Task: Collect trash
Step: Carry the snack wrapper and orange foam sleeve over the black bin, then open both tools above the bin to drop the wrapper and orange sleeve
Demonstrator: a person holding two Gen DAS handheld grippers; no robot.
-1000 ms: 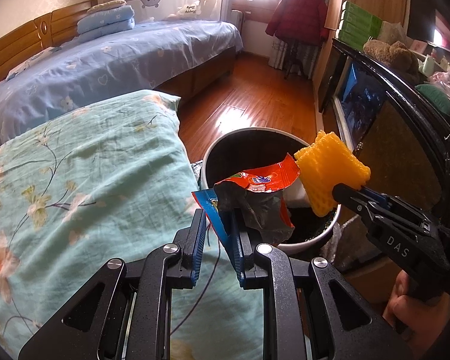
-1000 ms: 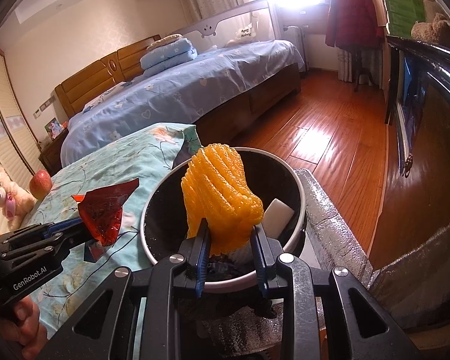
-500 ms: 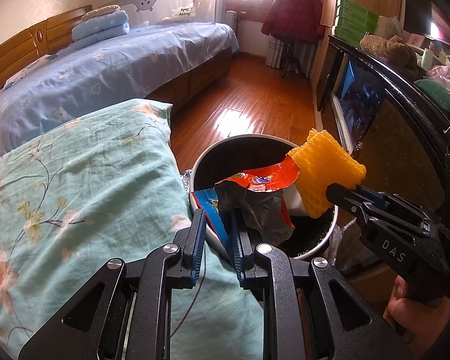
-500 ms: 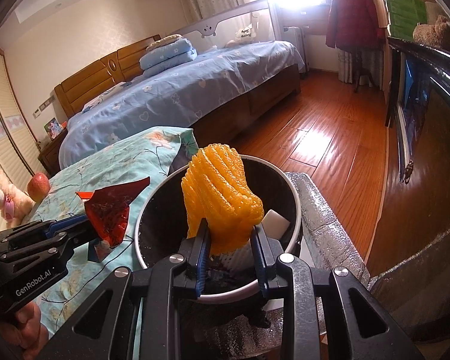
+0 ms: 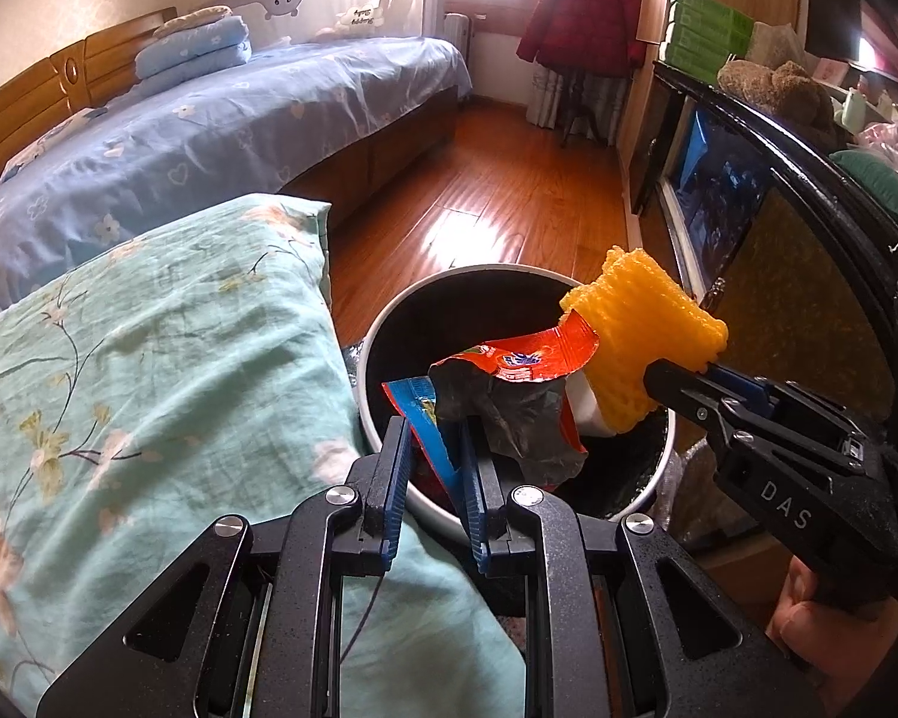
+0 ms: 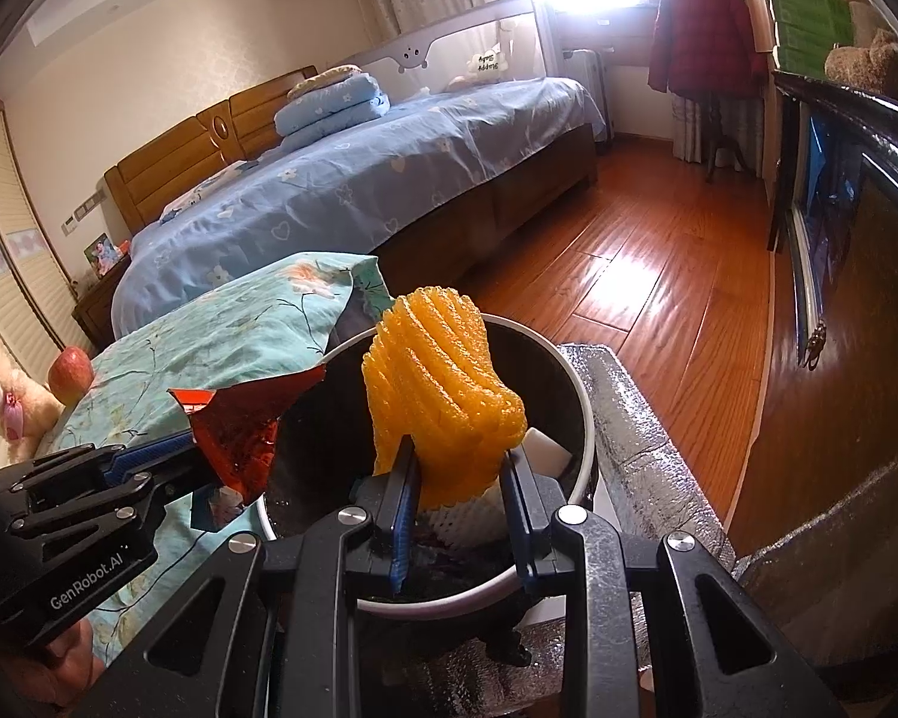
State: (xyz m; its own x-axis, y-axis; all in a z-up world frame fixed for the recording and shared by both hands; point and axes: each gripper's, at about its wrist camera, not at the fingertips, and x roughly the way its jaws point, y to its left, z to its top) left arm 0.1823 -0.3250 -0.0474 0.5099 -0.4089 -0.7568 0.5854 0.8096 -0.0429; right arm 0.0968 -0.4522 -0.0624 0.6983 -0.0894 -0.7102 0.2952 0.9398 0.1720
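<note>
The left tool (image 5: 434, 466) has carried its red wrapper (image 5: 509, 401) from over the bed's edge to above the bin (image 5: 389, 323), at frame centre, ready to drop. It is clamped on the wrapper. The right tool (image 6: 458, 499) grips orange foam netting (image 6: 443, 395) above the same bin. Inside, low centre of the right view, lie white foam pieces (image 6: 545, 452).

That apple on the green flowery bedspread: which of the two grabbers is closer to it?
The left. The left gripper, holding a red snack wrapper, sits by the bedspread edge just below the apple. The right gripper holds yellow foam netting over the bin, farther away.
</note>
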